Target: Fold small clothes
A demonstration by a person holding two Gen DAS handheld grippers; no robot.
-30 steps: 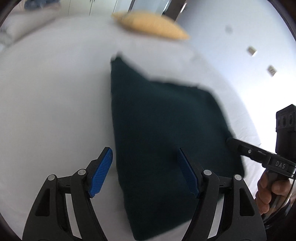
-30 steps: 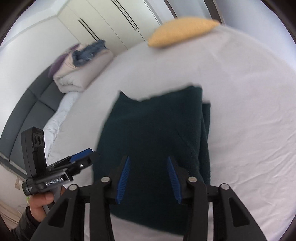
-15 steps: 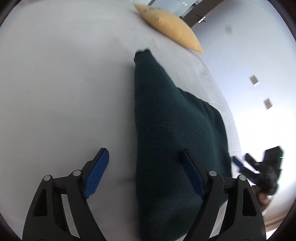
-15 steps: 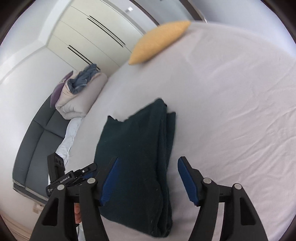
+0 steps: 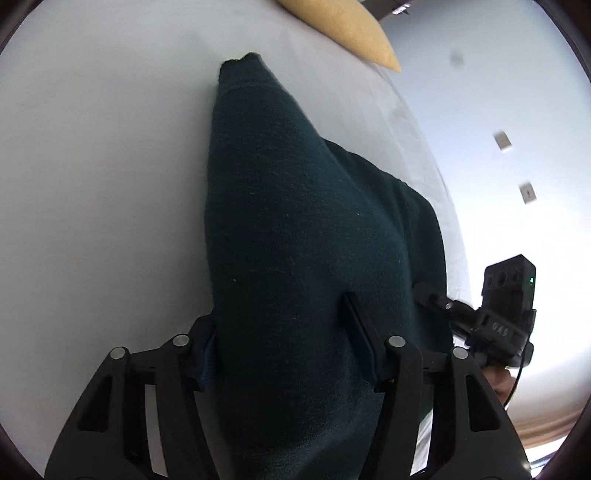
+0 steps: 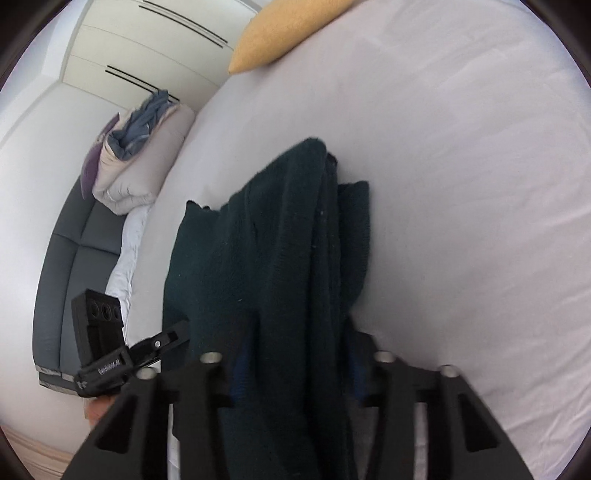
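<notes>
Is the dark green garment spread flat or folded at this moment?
Folded: the garment lies in stacked layers on the bed, its near end between the fingers of both grippers.

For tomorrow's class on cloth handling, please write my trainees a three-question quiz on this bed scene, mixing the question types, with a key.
1. True or false: the dark green garment hangs in the air, wholly clear of the white bed sheet.
2. Multiple choice: where does the near edge of the garment sit at the left claw? A) between its two fingers B) outside both fingers C) far ahead of it
3. Fill in: the cushion at the far end of the bed is ____ in colour.

Key: 1 false, its far end rests on the sheet; 2 A, as it also does at the right claw; 3 yellow.
</notes>
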